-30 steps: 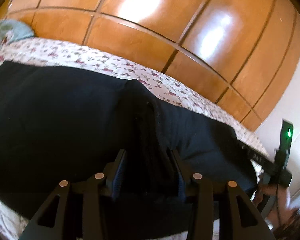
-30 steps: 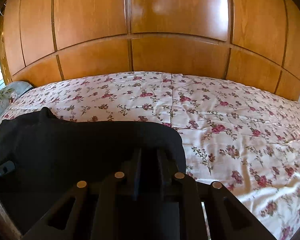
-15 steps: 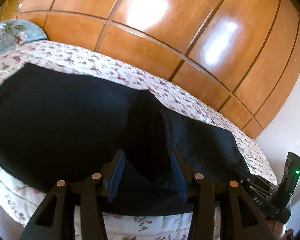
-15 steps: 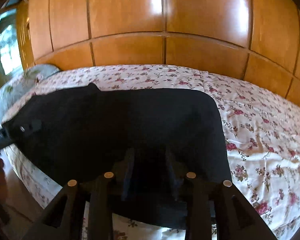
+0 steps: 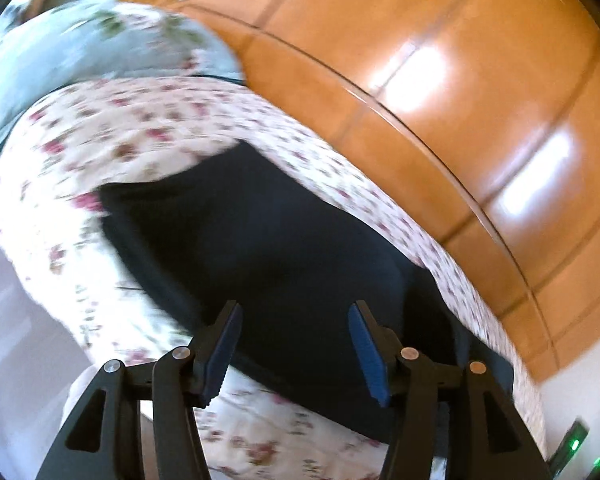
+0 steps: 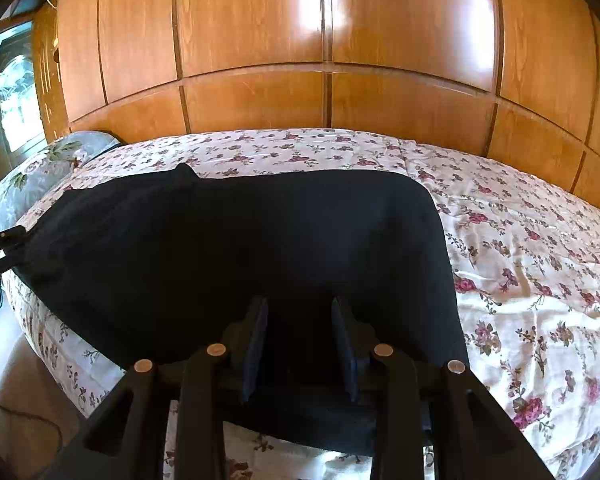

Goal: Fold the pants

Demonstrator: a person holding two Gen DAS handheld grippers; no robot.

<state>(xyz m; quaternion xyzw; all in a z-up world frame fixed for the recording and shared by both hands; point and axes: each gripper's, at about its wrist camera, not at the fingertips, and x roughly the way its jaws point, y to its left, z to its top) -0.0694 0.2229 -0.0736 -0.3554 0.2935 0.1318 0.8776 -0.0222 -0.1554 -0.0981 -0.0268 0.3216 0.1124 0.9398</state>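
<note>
One pair of black fabric pants (image 6: 236,248), lying flat and smooth on a floral-print bedspread (image 6: 520,240), ahead of and beneath both sets of fingers. Left gripper (image 5: 296,336): jaws wide and opening, nothing gripped between the blue pads. Right gripper (image 6: 300,340): jaws partly apart over the dark cloth; grip cannot be told. Glossy wooden wardrobe panels (image 6: 328,32) stand behind. Left view, blurred, shows a pale blue pillow (image 5: 80,52) larger; right view shows a window (image 6: 16,100).
</note>
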